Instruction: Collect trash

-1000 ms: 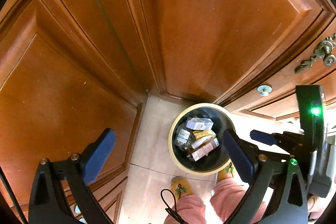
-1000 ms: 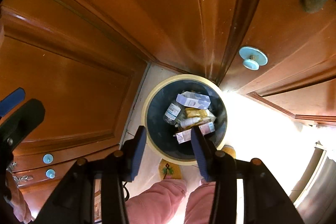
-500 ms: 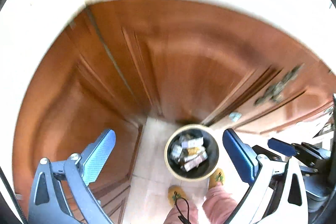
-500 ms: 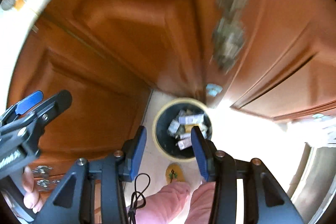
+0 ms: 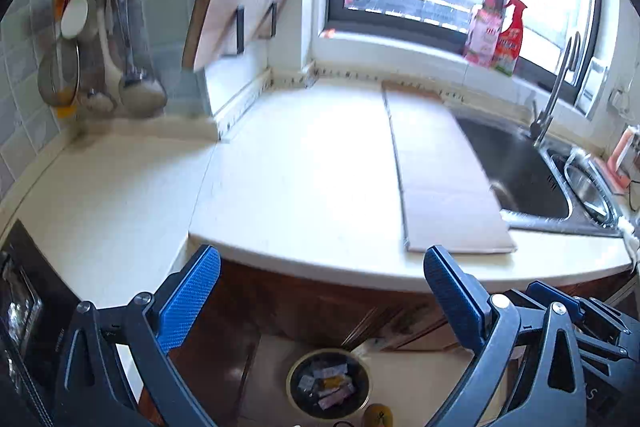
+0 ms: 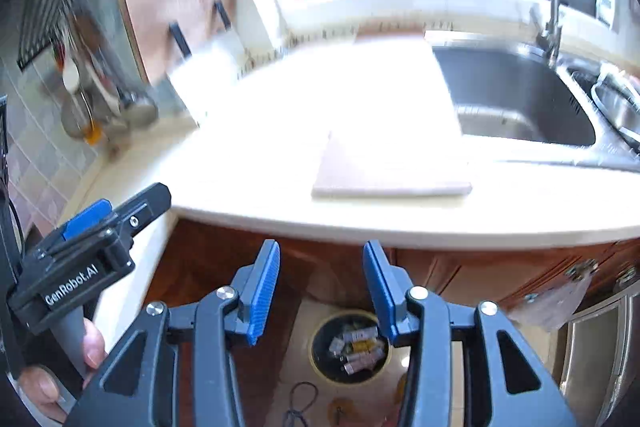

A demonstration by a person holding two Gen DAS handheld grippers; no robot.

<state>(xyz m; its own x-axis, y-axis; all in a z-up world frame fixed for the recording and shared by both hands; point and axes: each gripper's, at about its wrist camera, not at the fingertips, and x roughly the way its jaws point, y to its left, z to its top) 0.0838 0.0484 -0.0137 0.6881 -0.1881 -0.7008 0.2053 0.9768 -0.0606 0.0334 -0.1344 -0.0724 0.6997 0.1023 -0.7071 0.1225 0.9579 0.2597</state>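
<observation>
Both units are empty. The left hand-held gripper [image 5: 320, 291] has its jaws spread wide with nothing between them. The right hand-held gripper [image 6: 320, 287] has its jaws partly apart, also holding nothing.

The collected trash [image 5: 328, 385] lies in one round bin [image 5: 294, 393] on the floor, at the foot of the wooden cabinet, below both units. At least five pieces show, among them small packets and wrappers; blur prevents an exact count.

The desk [image 5: 300, 179] carries one flat cardboard sheet [image 5: 440, 187], beside one sink [image 5: 512, 167] with one tap [image 5: 556, 95]. Two bottles [image 5: 496, 31] stand on the window sill. No loose litter shows on the desk.

Judged step: collection appears near complete. The next move calls for a scan of the desk for remaining litter.
</observation>
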